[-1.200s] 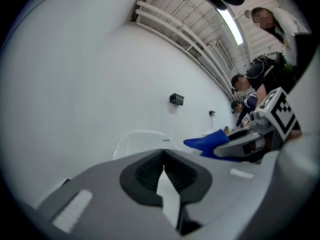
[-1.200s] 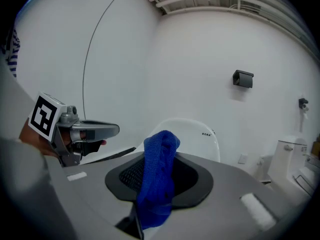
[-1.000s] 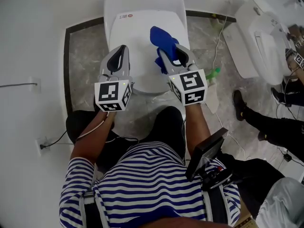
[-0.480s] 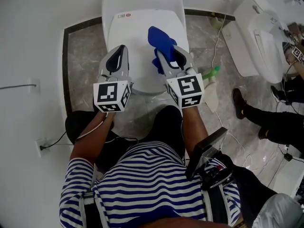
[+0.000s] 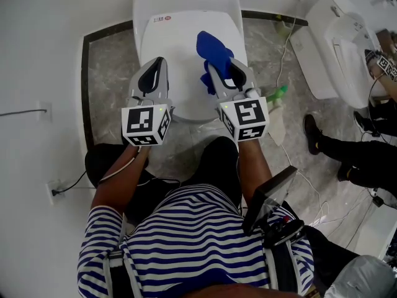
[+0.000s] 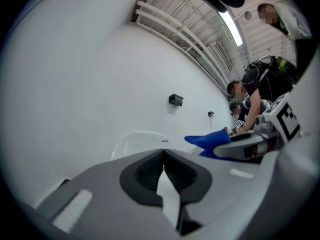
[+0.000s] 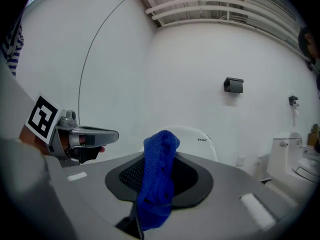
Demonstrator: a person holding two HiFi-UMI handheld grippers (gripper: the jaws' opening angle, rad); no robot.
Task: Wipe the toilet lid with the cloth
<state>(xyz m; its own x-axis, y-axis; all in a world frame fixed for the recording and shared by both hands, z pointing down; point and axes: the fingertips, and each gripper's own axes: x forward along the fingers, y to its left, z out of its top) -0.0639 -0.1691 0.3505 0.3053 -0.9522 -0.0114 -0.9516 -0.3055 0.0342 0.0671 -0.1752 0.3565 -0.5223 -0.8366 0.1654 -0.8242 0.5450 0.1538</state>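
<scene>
The white toilet's shut lid (image 5: 186,42) lies ahead of me at the top of the head view. A blue cloth (image 5: 214,49) sticks up and forward out of my right gripper (image 5: 218,68), which is shut on it above the lid's right side. In the right gripper view the cloth (image 7: 157,179) is pinched between the dark pads, with the lid (image 7: 200,136) behind it. My left gripper (image 5: 155,66) hovers level over the lid's left front edge, shut with nothing in it. Its tips (image 6: 162,154) meet in the left gripper view.
A second white toilet (image 5: 335,48) stands at the right, with a green bottle (image 5: 277,94) and thin cables on the marble floor between them. Another person's dark shoe and leg (image 5: 313,135) lie at the right. A wall socket (image 5: 54,190) with a cord is at the left.
The right gripper has tipped slightly with the cloth still in it. The left gripper has not moved. The person's legs at the right have shifted a little.
</scene>
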